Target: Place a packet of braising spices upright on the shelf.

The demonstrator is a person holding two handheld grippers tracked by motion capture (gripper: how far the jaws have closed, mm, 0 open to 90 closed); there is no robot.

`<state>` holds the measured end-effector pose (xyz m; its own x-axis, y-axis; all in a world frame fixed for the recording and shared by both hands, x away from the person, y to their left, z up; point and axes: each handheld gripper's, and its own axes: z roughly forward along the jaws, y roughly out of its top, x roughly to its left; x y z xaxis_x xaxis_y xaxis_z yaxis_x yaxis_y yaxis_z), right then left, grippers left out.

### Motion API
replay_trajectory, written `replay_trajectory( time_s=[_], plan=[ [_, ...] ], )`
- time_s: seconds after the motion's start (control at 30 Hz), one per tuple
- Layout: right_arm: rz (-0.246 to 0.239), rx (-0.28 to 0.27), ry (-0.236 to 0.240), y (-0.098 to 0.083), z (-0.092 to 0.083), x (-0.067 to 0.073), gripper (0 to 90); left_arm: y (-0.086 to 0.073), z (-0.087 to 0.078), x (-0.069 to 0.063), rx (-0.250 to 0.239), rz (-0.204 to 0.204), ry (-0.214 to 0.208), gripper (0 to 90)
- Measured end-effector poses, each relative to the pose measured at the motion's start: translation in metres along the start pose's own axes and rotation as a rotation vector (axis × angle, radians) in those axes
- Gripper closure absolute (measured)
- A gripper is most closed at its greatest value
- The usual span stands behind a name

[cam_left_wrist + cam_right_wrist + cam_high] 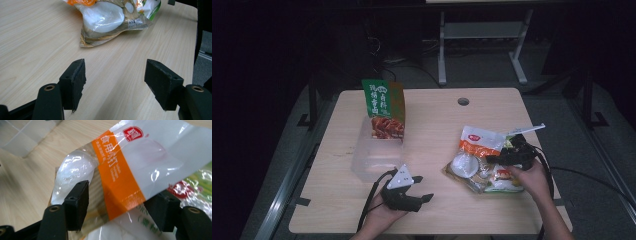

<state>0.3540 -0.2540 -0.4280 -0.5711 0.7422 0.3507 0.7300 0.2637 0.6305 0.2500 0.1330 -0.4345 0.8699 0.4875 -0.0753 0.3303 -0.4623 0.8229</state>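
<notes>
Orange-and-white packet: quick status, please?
Right gripper open, astride the orange-and-white packet. Left gripper open, empty, over bare table. Packet lies atop other packets; nothing blocking.

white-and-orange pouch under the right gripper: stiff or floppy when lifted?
Probably floppy: the white-and-orange pouch is thin, wrinkled film, so it should sag from the right hand-held gripper. Its glossy surface may be slippery. It lies across other packets, so lifting may drag them.

Left gripper (416, 187): black body, grey three-cornered plate with dark dots on top, black cable trailing toward the table edge. Jaws are blocky black pads on arms with brass-ringed screw holes. Right gripper (501, 159): black body, black cable looping behind. Forearms bare, no sleeves.
</notes>
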Motion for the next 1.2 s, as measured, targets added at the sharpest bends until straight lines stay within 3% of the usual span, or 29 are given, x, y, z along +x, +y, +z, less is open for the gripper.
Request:
replay_trajectory(
  time_s=[0.23, 0.27, 0.47, 0.5, 0.63, 0.77, 1.0, 1.2],
  plan=[
    [0.003, -0.025, 0.03, 0.012, 0.012, -0.002, 50.7, 0.0, 0.001, 0.001, -0.001, -0.009, 0.0, 32.9],
    [-0.006, -0.033, 0.03, 0.013, 0.014, -0.003, 59.3, 0.0, 0.001, 0.001, 0.001, -0.007, 0.001, 32.9],
    [-0.006, -0.049, 0.033, 0.015, 0.017, -0.001, 75.2, 0.0, 0.001, 0.003, 0.001, -0.008, 0.003, 32.9],
    [-0.011, -0.056, 0.056, 0.016, 0.016, 0.0, 80.7, 0.0, 0.001, 0.004, 0.003, -0.015, 0.002, 32.9],
    [-0.024, -0.032, 0.063, 0.019, 0.017, 0.006, 86.1, 0.001, 0.002, 0.005, 0.002, -0.018, 0.001, 32.9],
    [-0.077, -0.038, 0.084, 0.023, 0.016, 0.016, 89.5, 0.002, 0.003, 0.005, 0.003, -0.015, -0.001, 32.9],
    [-0.158, -0.078, 0.122, 0.026, 0.009, 0.034, 89.7, 0.006, 0.005, 0.006, -0.01, -0.052, -0.015, 33.0],
    [-0.193, -0.117, 0.178, 0.024, 0.004, 0.042, 89.7, 0.014, 0.013, 0.006, -0.004, -0.058, -0.013, 33.6]
  ],
)
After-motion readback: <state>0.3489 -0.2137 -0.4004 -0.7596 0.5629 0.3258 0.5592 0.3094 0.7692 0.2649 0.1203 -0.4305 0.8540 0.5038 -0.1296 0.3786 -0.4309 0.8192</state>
